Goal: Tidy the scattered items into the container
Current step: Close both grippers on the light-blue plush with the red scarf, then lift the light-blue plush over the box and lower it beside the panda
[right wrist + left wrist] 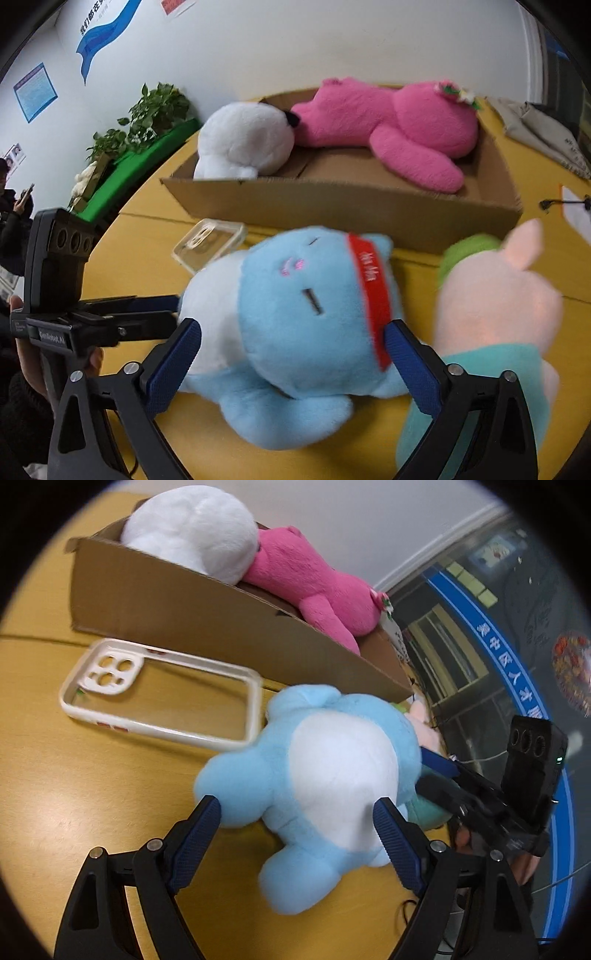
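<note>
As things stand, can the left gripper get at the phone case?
Probably not directly. The blue plush sits between the left gripper fingers and fills the space ahead; the phone case lies beyond it, flat on the table against the cardboard box. It would need to go round.

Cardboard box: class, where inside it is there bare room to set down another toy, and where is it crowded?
Bare floor shows in the cardboard box along its near wall, between the white plush and the pink plush leg. The far side is crowded by both toys. Outside, the blue plush and phone case crowd the table.
</note>
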A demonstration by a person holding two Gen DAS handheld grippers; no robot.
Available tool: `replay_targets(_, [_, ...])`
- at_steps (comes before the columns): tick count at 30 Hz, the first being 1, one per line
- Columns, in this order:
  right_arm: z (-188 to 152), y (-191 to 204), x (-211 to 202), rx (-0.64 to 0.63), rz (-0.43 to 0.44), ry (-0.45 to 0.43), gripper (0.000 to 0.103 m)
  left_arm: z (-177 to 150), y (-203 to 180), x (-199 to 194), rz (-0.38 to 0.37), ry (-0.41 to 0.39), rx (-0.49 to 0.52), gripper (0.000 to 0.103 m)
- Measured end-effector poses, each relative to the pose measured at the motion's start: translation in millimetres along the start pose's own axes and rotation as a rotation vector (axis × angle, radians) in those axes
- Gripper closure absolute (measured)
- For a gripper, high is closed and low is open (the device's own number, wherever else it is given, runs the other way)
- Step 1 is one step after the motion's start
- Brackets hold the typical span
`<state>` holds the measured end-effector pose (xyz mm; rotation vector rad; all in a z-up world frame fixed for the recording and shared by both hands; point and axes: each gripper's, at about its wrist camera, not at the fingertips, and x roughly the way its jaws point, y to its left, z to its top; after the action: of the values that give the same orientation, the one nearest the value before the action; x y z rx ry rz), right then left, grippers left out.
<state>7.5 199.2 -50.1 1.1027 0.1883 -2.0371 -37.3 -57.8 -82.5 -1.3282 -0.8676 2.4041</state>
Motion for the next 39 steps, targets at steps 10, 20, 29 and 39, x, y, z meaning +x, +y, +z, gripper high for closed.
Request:
replay_targets(10, [10, -3, 40, 0.025, 0.030, 0.070, 0.008, 6, -17, 32, -0.012, 0.065, 0.064, 0.023])
replay_targets(20, [-14, 21, 14, 0.030, 0.018, -0.017, 0.036, 5, -29, 11, 0.048, 0.050, 0.118, 0.048])
replay_targets(29, [36, 49, -57, -0.024, -0.046, -0.264, 0.039, 63, -91, -55, 0.053, -0.122, 0.311, 0.048])
replay_targets(39, [147, 20, -44, -0.002, -0.096, -0.396, 0.039, 192, -92, -29, 0.087, -0.165, 0.392, 0.048])
